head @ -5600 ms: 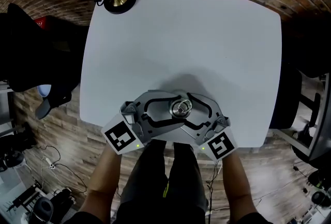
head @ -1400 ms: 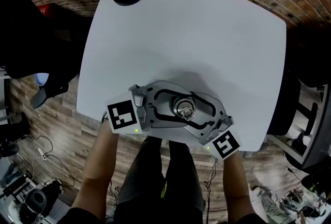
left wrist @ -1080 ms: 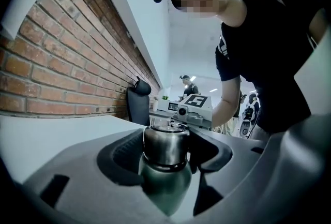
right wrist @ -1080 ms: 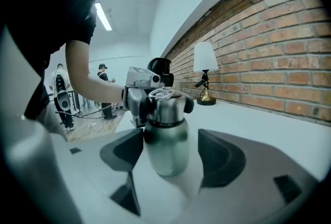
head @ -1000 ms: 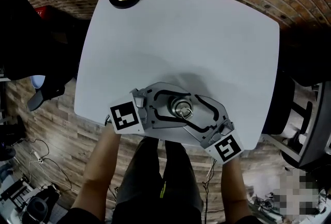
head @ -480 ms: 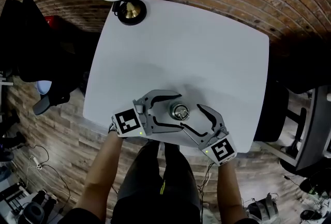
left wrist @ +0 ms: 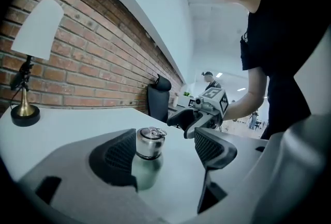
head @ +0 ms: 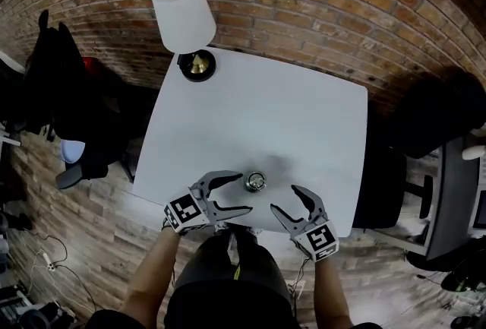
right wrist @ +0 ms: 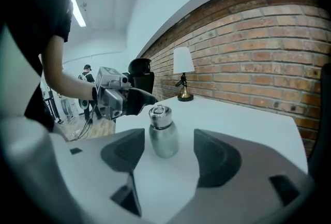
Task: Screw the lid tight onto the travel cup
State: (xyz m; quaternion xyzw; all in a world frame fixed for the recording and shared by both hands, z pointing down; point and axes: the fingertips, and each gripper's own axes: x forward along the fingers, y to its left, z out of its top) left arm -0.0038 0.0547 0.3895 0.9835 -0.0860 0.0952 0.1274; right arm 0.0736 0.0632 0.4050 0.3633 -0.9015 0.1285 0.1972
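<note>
Steel travel cup (head: pixel 255 182) stands upright on the white table (head: pixel 304 115) near your edge, with its ringed lid (left wrist: pixel 150 135) on top. Your left gripper (head: pixel 238 194) has its jaws spread wide and holds nothing; the cup sits just beyond its tips, close to 1 pad. Your right gripper (head: pixel 287 201) is also wide and empty, with the cup ahead of its jaws and clear of them.

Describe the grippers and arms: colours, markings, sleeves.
Both the left gripper and the right gripper are grey plastic with curved jaws and dark textured pads. Each carries a white cube printed with black square markers. The person wears a black short-sleeved shirt; the forearms are bare.
</note>
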